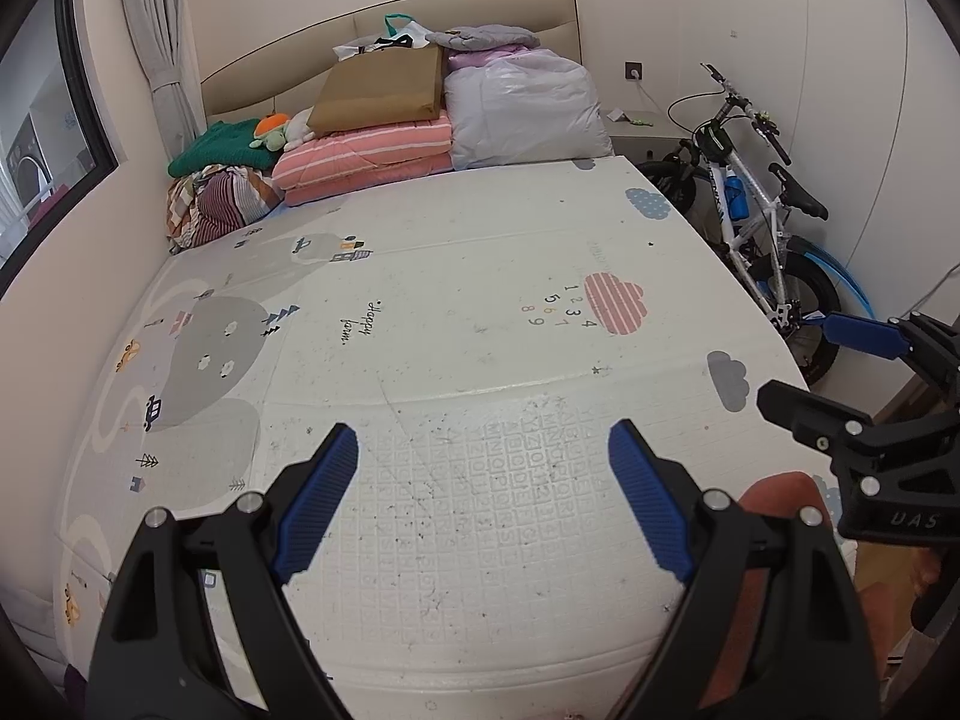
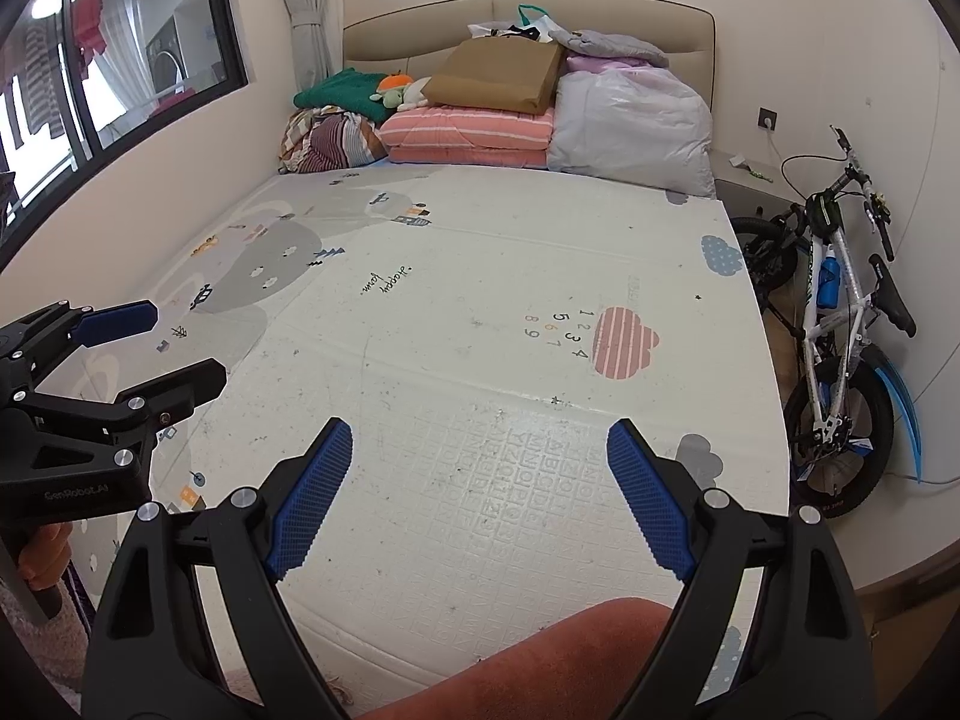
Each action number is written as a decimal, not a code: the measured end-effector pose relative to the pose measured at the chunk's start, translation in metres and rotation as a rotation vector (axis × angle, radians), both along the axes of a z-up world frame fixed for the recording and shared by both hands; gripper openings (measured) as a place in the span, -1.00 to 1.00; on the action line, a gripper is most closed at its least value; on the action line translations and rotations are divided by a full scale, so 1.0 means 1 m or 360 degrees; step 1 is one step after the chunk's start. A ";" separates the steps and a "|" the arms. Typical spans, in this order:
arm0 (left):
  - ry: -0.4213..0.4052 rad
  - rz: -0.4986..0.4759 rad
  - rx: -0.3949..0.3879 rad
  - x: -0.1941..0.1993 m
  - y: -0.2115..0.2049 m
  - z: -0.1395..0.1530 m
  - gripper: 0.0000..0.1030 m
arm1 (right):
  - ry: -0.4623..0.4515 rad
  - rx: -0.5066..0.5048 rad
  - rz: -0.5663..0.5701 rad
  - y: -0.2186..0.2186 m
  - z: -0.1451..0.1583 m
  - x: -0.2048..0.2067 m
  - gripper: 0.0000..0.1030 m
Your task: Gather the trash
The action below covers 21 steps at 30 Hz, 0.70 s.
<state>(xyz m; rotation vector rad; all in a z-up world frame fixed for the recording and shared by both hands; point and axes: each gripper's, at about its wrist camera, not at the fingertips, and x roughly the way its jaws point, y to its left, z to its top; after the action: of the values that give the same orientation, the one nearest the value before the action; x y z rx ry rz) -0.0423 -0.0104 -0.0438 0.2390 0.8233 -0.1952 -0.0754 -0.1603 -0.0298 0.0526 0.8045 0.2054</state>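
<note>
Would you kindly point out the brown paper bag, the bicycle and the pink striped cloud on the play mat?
brown paper bag (image 1: 384,87): left wrist view, middle of its flat face.
bicycle (image 2: 840,294): right wrist view, on the white frame.
pink striped cloud (image 2: 624,342): right wrist view, centre of the printed cloud.

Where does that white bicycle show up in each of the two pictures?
Left wrist view: the bicycle leans against the wall at the right edge, beside the bed, above the other gripper.
Right wrist view: the bicycle stands at the far right, beside the bed, with its blue mudguard low down.
Shared landmark: the pink striped cloud printed on the play mat, just left of the bicycle in both.
</note>
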 end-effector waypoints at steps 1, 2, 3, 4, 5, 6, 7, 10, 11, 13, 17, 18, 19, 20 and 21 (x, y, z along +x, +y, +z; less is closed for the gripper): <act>-0.0001 -0.0001 0.0001 0.000 0.000 0.000 0.66 | 0.0000 0.0000 0.0000 0.000 0.000 0.000 0.63; 0.0000 -0.0001 0.0002 0.000 0.000 0.000 0.66 | 0.0000 0.0000 0.0001 0.000 0.000 0.000 0.63; -0.0001 -0.0001 0.0002 0.000 0.000 0.000 0.66 | -0.0001 0.0000 0.0002 0.001 0.001 0.000 0.63; -0.0001 0.0000 0.0001 0.000 0.000 0.000 0.66 | -0.0001 -0.0001 0.0002 0.001 0.001 0.000 0.63; 0.0000 -0.0001 0.0000 0.000 0.000 0.000 0.66 | -0.0002 -0.0002 0.0003 0.002 0.002 -0.001 0.63; 0.0000 -0.0001 -0.0001 0.000 0.000 0.000 0.66 | -0.0002 -0.0002 0.0004 0.002 0.002 -0.001 0.63; -0.0001 -0.0001 0.0001 0.000 0.000 0.000 0.66 | -0.0002 -0.0002 0.0004 0.002 0.002 0.000 0.63; 0.0000 -0.0001 0.0000 0.000 0.001 0.000 0.66 | -0.0002 -0.0003 0.0003 0.002 0.002 0.000 0.63; 0.0000 -0.0001 0.0001 0.000 0.001 0.000 0.66 | -0.0002 -0.0005 0.0002 0.002 0.002 -0.001 0.63; 0.0002 0.0000 -0.0001 0.000 0.001 0.000 0.66 | -0.0003 -0.0006 0.0004 0.003 0.003 -0.001 0.63; 0.0022 -0.0001 -0.0013 0.001 0.000 -0.002 0.66 | -0.0002 -0.0009 0.0003 0.003 0.002 -0.001 0.63; 0.0024 -0.0006 -0.0023 0.001 -0.001 -0.002 0.66 | -0.0001 -0.0010 0.0004 0.004 0.002 -0.001 0.63; 0.0024 -0.0010 -0.0036 0.001 -0.002 -0.001 0.66 | -0.0001 -0.0011 0.0005 0.004 0.003 -0.001 0.63; 0.0022 -0.0017 -0.0049 0.001 -0.002 -0.001 0.66 | -0.0001 -0.0011 0.0005 0.004 0.003 -0.001 0.63; 0.0020 -0.0020 -0.0059 0.001 -0.002 -0.001 0.66 | -0.0001 -0.0012 0.0005 0.003 0.003 -0.001 0.63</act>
<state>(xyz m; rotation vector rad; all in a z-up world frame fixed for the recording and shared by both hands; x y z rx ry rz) -0.0411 -0.0125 -0.0450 0.2083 0.8302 -0.2240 -0.0765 -0.1568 -0.0270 0.0441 0.8049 0.2055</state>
